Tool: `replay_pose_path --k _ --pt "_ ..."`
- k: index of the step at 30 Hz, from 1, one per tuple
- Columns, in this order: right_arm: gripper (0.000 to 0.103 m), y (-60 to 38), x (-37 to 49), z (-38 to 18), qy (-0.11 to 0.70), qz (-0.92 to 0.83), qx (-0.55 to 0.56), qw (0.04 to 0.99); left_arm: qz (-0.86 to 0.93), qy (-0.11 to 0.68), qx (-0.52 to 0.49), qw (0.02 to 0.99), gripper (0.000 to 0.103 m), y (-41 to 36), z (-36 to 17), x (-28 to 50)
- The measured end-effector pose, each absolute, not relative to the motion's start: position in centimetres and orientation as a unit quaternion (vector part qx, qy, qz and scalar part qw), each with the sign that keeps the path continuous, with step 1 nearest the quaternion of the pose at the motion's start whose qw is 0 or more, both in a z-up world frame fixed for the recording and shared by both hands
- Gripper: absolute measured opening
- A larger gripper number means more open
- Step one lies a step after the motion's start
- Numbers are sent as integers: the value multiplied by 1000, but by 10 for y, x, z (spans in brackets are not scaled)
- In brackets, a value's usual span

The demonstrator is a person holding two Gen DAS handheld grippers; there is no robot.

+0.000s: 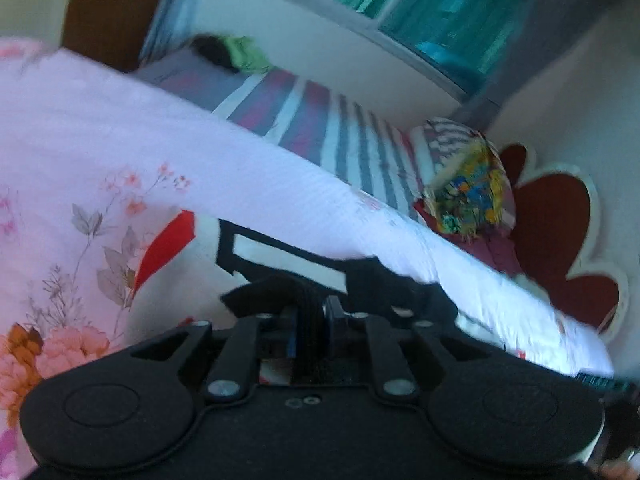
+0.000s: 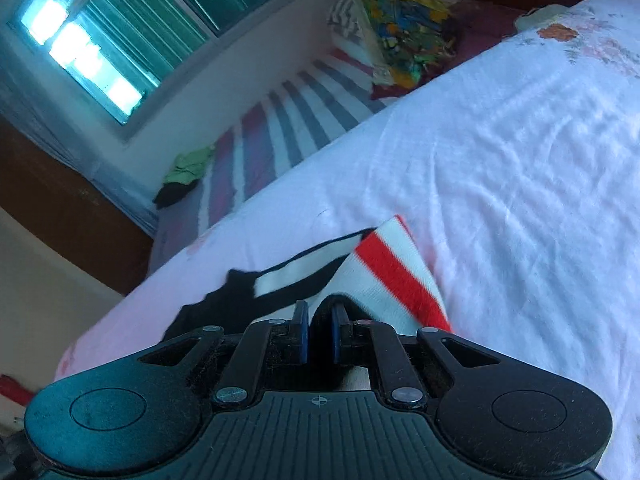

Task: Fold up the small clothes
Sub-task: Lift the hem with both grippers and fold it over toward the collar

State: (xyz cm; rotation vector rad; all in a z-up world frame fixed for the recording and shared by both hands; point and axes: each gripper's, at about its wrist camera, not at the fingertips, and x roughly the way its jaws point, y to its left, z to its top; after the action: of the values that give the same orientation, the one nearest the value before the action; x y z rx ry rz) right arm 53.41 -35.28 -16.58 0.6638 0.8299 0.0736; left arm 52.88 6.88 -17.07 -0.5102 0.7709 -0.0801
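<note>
A small garment (image 1: 280,256) in black, white and red lies on a pale pink floral bed sheet (image 1: 120,140). My left gripper (image 1: 310,316) is shut on a black edge of the garment, which bunches around the pads. In the right wrist view the garment (image 2: 392,272) shows red and white stripes and a black part. My right gripper (image 2: 319,320) is shut on its near edge, with cloth between the blue pads (image 2: 303,332). Both views are tilted and blurred.
A striped mattress (image 1: 312,120) lies beyond the sheet, with a green and black cloth pile (image 1: 236,54) at its far end. A colourful bundle (image 1: 468,184) and a red and white headboard (image 1: 560,240) stand at the bed's head. A window (image 2: 104,40) is in the wall.
</note>
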Motion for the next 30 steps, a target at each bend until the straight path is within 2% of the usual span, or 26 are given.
replay_pose_path --k 2,5,6,7,8,9,10,11,13,14,15,16,17,18,22,23,24,25,26,27,28,29,30 --pt "11 -352 543 -166 395 32 290 871 -41 374 -252 892 21 73 -172 535" --pt "12 -353 552 -166 390 22 266 881 -40 380 -255 888 23 77 -176 542" --pt "19 -353 553 -167 391 24 262 882 -39 384 -252 888 24 78 -177 543" --pt "31 -353 555 -166 389 25 253 885 -40 385 -251 887 25 79 -178 543" --pt "71 -352 554 -164 384 26 241 891 -43 386 -249 887 28 80 -178 542" --pt "95 -349 552 -164 375 28 230 898 -46 386 -242 889 30 80 -178 540" --pt "96 -347 550 -164 366 34 220 904 -49 382 -232 893 42 81 -176 538" --pt "96 -345 549 -164 367 45 212 905 -46 376 -222 899 60 80 -173 538" --pt "95 -342 551 -167 371 59 210 902 -27 350 -203 914 75 84 -164 535" --pt "95 -341 550 -167 368 57 207 904 -25 341 -204 917 74 88 -159 535" --pt "94 -340 551 -168 368 60 204 905 -26 337 -202 919 72 90 -155 535" --pt "88 -337 552 -170 372 63 199 904 -27 340 -191 921 65 91 -152 537" --pt "72 -333 554 -172 383 64 188 902 -33 346 -176 921 62 90 -152 538" --pt "63 -329 557 -177 398 62 172 899 -41 354 -158 921 58 87 -154 539" --pt "63 -315 562 -192 419 72 136 895 -69 398 -81 911 54 67 -172 543" --pt "62 -311 561 -192 418 77 125 896 -78 411 -70 906 49 62 -177 545" --pt "53 -307 560 -193 418 80 113 898 -85 422 -63 900 44 58 -182 548" --pt "42 -304 558 -196 420 85 103 898 -89 436 -53 894 32 54 -188 552" --pt "28 -300 557 -196 424 92 93 896 -83 434 -40 896 26 51 -191 552" --pt "27 -298 556 -197 424 92 85 897 -80 430 -35 899 20 52 -192 549" --pt "26 -298 555 -199 424 93 83 897 -78 430 -38 898 5 54 -193 548" --pt "23 -299 556 -200 424 93 87 896 -78 434 -48 896 5 56 -192 547" --pt "13 -301 556 -201 424 94 93 896 -78 429 -49 898 5 55 -191 544"
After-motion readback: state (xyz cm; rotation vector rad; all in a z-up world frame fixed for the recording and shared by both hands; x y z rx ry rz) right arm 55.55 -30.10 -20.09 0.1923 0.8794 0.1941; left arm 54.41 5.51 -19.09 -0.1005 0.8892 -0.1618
